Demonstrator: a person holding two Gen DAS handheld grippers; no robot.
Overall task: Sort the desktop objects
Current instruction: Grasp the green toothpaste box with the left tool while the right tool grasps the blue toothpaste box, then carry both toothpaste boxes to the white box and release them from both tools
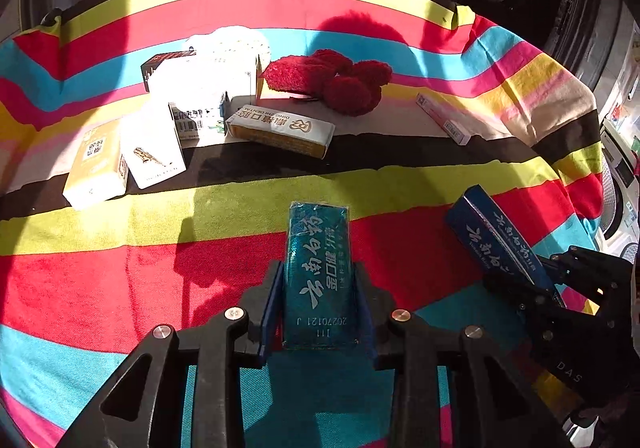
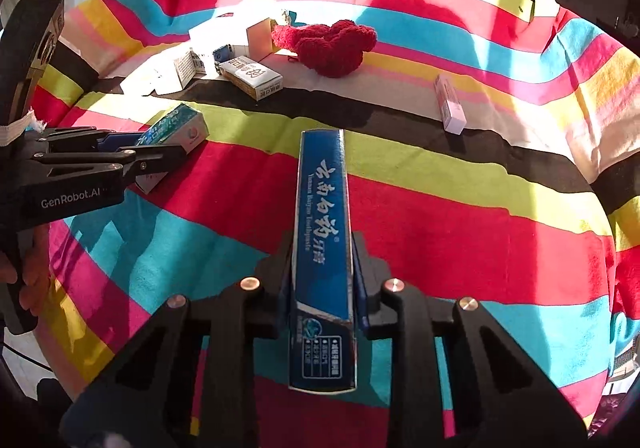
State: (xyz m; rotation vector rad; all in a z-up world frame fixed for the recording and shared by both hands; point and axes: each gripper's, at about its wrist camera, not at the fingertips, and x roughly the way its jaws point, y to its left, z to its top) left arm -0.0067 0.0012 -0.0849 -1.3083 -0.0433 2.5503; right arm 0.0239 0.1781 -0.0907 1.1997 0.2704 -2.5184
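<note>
My left gripper [image 1: 319, 280] is shut on a teal toothpaste box [image 1: 318, 268] and holds it above the striped cloth; it also shows in the right wrist view [image 2: 176, 127]. My right gripper [image 2: 322, 260] is shut on a long dark blue toothpaste box [image 2: 322, 232], also seen at the right of the left wrist view [image 1: 496, 240]. Further back lie a white and yellow dental box [image 1: 280, 129], a pink slim box [image 1: 442, 117] and a red fluffy item [image 1: 332, 77].
A cluster of white and cream boxes [image 1: 160, 135] lies at the back left on the striped tablecloth [image 1: 120, 280]. The table's far edge meets a window. Appliances stand at the right edge [image 1: 620, 183].
</note>
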